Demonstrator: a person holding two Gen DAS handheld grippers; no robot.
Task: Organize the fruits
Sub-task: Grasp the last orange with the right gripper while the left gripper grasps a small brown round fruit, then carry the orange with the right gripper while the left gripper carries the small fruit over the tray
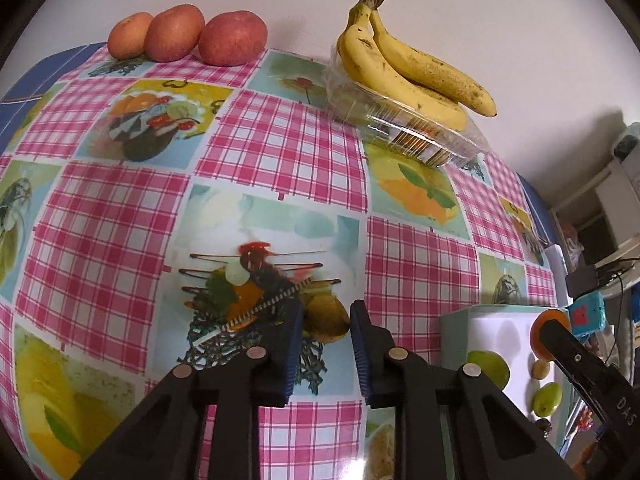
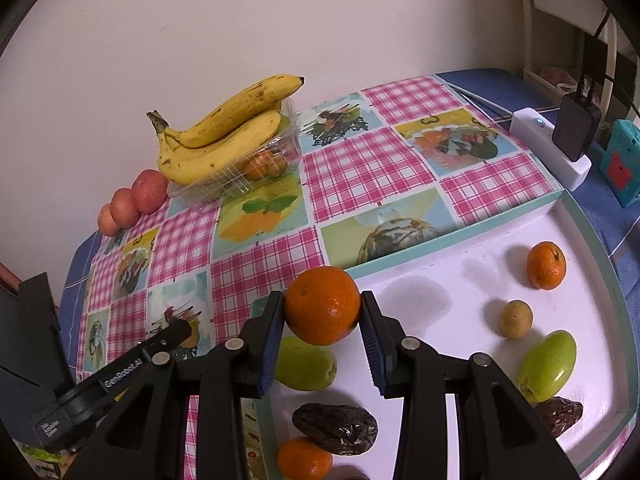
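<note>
Right hand-held gripper [image 2: 322, 320]: I have it clamped on an orange [image 2: 322, 305], one blue pad on each side, which keeps the round fruit from rolling out.
Orange position: it hangs between the fingers, lifted over the near-left corner of the white tray [image 2: 448, 280], above a green fruit [image 2: 306, 364].
Why there: I judge I am lifting it out of the mixed tray to sort it; a drop-off spot is not settled from here.
Left hand-held gripper [image 1: 325, 344]: jaws apart and empty, hovering low over the checked tablecloth [image 1: 280, 152] on the table, well clear of the tray, so it does not block the right side.
Sorted groups: three apples [image 1: 188, 34] line up by the wall; bananas [image 1: 404, 64] rest on a clear plastic punnet [image 1: 424, 136] holding another orange fruit.
Left in the tray: small oranges, green fruits, dates, one small yellowish fruit.
</note>
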